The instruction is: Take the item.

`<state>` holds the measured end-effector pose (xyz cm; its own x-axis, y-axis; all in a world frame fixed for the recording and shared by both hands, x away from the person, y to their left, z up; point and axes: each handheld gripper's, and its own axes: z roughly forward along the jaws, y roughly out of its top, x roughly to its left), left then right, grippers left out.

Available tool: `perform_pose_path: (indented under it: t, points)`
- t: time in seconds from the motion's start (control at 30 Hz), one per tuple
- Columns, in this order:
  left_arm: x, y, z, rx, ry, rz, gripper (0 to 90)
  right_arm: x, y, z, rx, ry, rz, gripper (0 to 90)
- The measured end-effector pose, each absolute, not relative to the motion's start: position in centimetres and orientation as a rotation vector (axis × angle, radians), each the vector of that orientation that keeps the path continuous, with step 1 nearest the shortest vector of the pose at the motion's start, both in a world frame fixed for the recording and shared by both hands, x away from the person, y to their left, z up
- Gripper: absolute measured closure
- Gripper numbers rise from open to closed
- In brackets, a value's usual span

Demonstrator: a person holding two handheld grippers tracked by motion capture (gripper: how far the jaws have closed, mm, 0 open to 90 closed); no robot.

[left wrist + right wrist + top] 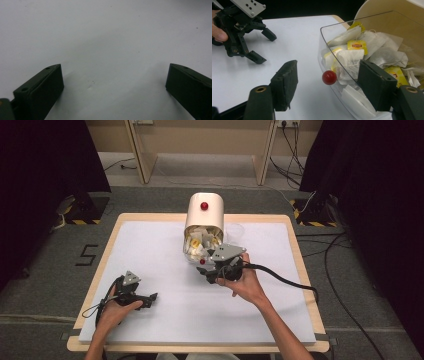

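In the right gripper view, the right hand-held gripper [327,82] is standing wide open around the red knob [329,77] of a clear lid [337,62], gripping nothing. The lid is fronting a cream canister [204,217] of tea bags [352,58] lying at upper centre of the tabletop [150,250]. At lower left, the left hand-held gripper [152,298] is resting wide open and empty.
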<state>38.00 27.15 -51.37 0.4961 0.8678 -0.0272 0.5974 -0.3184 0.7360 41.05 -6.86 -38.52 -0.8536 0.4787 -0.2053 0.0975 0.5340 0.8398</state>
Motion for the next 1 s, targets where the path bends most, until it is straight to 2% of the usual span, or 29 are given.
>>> perform_pose_path:
  t: [0.5, 1.0]
  points:
    - [38.0, 27.2, -51.4, 2.040, 1.199, 0.494, 0.4, 40.5, -7.0, -38.5, 0.442, 2.381, 1.223, 40.3]
    - [38.0, 27.2, -51.4, 2.040, 1.200, 0.493, 0.5, 39.8, -7.1, -38.6, 0.427, 2.413, 1.205, 41.5]
